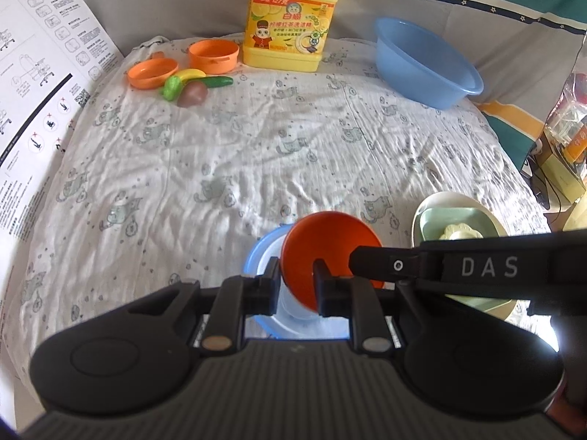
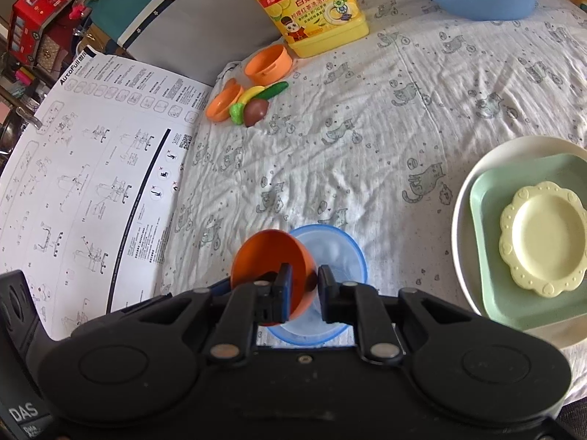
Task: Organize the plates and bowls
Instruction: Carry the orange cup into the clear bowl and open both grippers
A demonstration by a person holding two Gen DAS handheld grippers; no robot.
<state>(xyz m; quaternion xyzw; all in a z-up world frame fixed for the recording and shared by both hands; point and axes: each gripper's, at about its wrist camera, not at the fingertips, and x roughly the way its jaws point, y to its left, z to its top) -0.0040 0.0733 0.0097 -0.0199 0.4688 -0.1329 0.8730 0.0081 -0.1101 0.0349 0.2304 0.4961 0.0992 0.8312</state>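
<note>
Both grippers pinch the rim of one tilted orange bowl above a blue-rimmed bowl.

The left gripper (image 1: 296,280) and right gripper (image 2: 305,289) each clamp the orange bowl (image 1: 323,253) at its rim, one finger inside and one outside. It is tipped over the clear, blue-rimmed bowl (image 2: 330,253) on the cat-print cloth (image 1: 220,154). Just to the right lies a stack: white plate (image 2: 473,190), green square plate (image 2: 488,220), scalloped yellow dish (image 2: 543,238). Far back stand the detergent jug (image 1: 290,18) and blue basin (image 1: 425,62).
</note>
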